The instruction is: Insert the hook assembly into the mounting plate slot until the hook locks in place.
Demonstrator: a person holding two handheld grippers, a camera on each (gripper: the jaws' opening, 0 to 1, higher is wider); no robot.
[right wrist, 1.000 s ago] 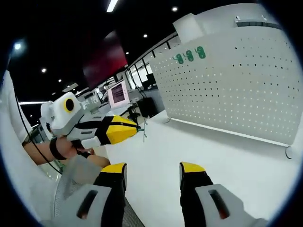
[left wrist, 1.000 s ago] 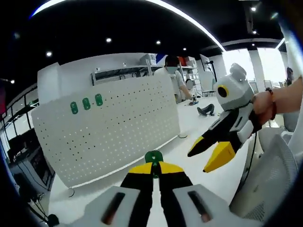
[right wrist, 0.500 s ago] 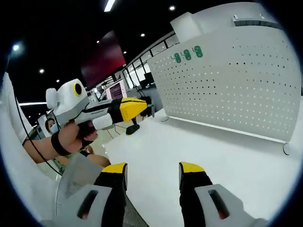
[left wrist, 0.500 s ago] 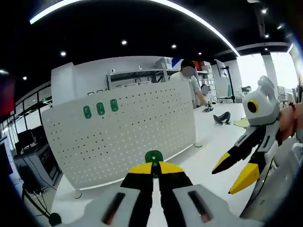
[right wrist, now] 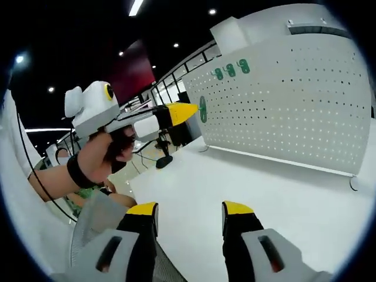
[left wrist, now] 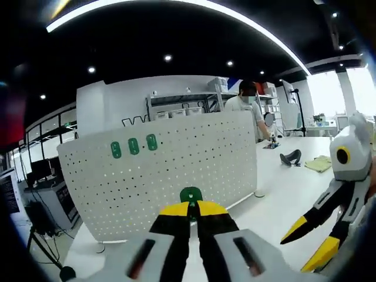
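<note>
green hook held up before the pegboard

the left gripper (left wrist: 190,214) has its yellow-tipped jaws clenched on a small green hook (left wrist: 190,195), whose rounded head pokes out just above the tips at the centre of the left gripper view. straight ahead of it, from about nine o'clock across to two o'clock, stands the white pegboard (left wrist: 176,170), upright on a white table (left wrist: 276,197). three green hooks (left wrist: 134,146) already sit in a row near the board's upper left. the held hook is apart from the board, not touching it.

in the right gripper view the same left gripper (right wrist: 187,110) comes in at ten o'clock, gripped by a hand (right wrist: 111,155) with a dark wrist strap, its yellow nose carrying the hook (right wrist: 202,109) close before the left edge of the pegboard (right wrist: 294,111); whether it touches the board i cannot tell.

the right gripper (right wrist: 189,212) rises from six o'clock with its jaws released, a plain gap between the tips and nothing in it, hanging over the table (right wrist: 235,182). it also shows at four o'clock in the left gripper view (left wrist: 311,238), jaws spread.

behind the board at one o'clock a person (left wrist: 249,106) stands at the table's far end.
</note>
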